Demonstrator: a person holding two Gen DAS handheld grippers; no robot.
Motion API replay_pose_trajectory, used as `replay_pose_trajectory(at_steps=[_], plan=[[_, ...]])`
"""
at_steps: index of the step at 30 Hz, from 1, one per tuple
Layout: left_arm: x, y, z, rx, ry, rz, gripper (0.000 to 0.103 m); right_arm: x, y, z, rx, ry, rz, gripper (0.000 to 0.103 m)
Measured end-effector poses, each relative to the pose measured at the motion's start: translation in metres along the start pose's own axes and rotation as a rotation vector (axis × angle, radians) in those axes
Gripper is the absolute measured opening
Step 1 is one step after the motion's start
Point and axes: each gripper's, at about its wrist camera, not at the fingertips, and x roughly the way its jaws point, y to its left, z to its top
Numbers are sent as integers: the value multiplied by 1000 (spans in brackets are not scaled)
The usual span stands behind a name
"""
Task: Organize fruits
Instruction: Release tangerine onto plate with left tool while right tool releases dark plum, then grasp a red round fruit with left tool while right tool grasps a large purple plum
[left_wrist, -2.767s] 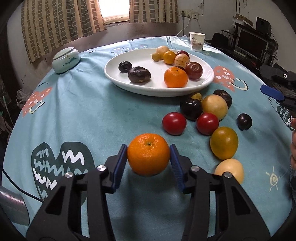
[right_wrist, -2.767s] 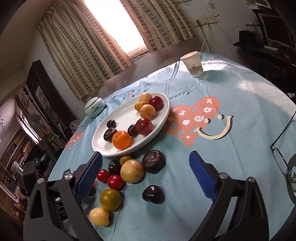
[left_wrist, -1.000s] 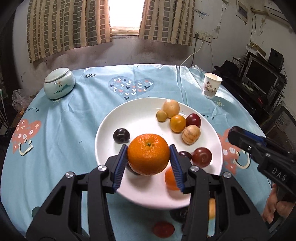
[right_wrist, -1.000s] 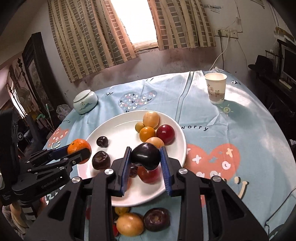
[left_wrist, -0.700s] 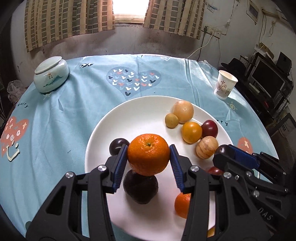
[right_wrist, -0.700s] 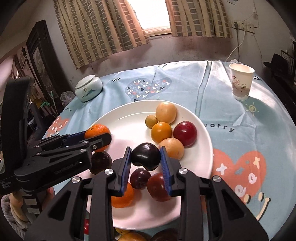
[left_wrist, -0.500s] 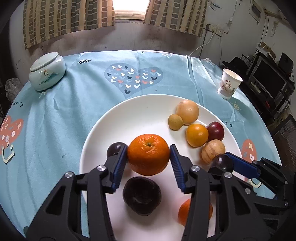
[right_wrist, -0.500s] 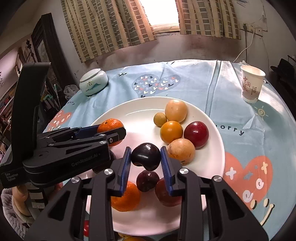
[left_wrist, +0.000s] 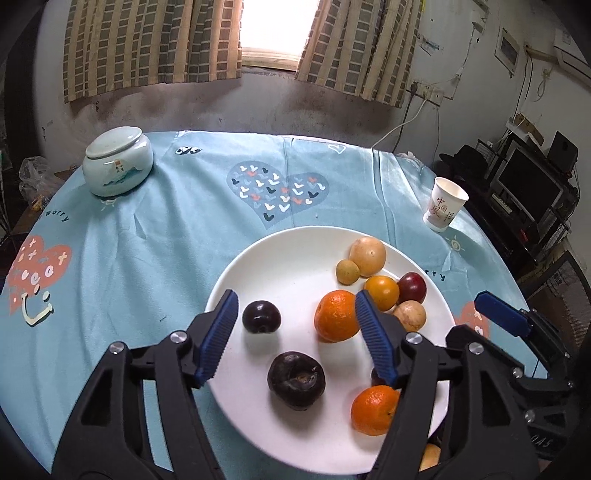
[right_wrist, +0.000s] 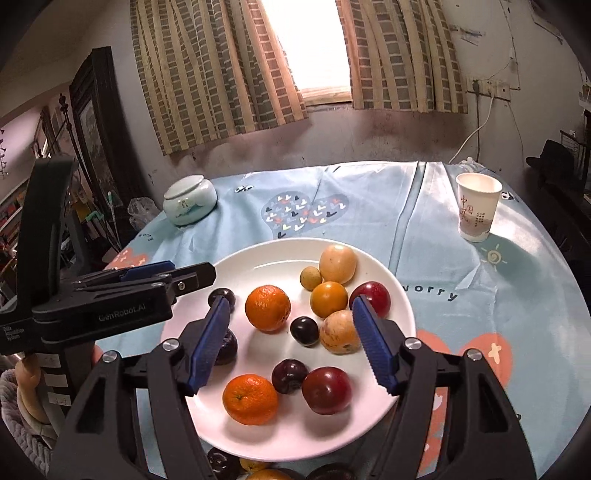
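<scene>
A white plate on the blue tablecloth holds several fruits. My left gripper is open above the plate, empty. An orange lies on the plate against its right finger. My right gripper is open above the plate, empty. A small dark plum lies on the plate between its fingers. A second orange, dark plums and red and yellow fruits also lie on the plate.
A paper cup stands at the back right. A lidded ceramic jar stands at the back left. More fruits lie on the cloth below the plate's near rim. Electronics stand right of the table.
Both grippers opened. The left one let the orange go onto the plate; the right one let the dark plum go onto the plate. Both have drawn back slightly.
</scene>
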Motion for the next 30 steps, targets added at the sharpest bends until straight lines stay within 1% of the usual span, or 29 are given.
replay_pose_trajectory(at_steps=[4, 7, 9, 11, 12, 15, 17, 18, 19, 22, 24, 30], plan=[[-22, -4, -17, 40, -13, 29, 69, -24, 5, -3, 12, -27, 17, 70], [-35, -6, -44, 68, -2, 41, 70, -44, 2, -28, 44, -37, 31, 72], [-40, -9, -62, 94, 28, 43, 70, -55, -1, -44, 68, -35, 26, 75], [-49, -13, -80, 124, 33, 43, 71, -67, -9, -61, 105, -40, 26, 75], [-53, -14, -89, 141, 36, 51, 73, -73, -13, -69, 124, -39, 28, 75], [-59, -17, -119, 178, 54, 80, 75, -88, -26, -84, 183, -41, 18, 76], [-57, -20, -133, 198, 75, 90, 75, -95, -36, -89, 231, -53, 11, 80], [-56, -21, -137, 207, 84, 95, 75, -97, -41, -91, 252, -57, 7, 88], [-56, -23, -140, 218, 89, 99, 75, -98, -44, -92, 271, -60, -3, 92], [-56, -30, -146, 243, 76, 88, 75, -101, -47, -94, 287, -65, -2, 92], [-54, -34, -149, 258, 76, 86, 78, -101, -45, -94, 276, -64, 1, 92], [-51, -41, -153, 284, 93, 39, 78, -99, -44, -94, 261, -51, -6, 92]])
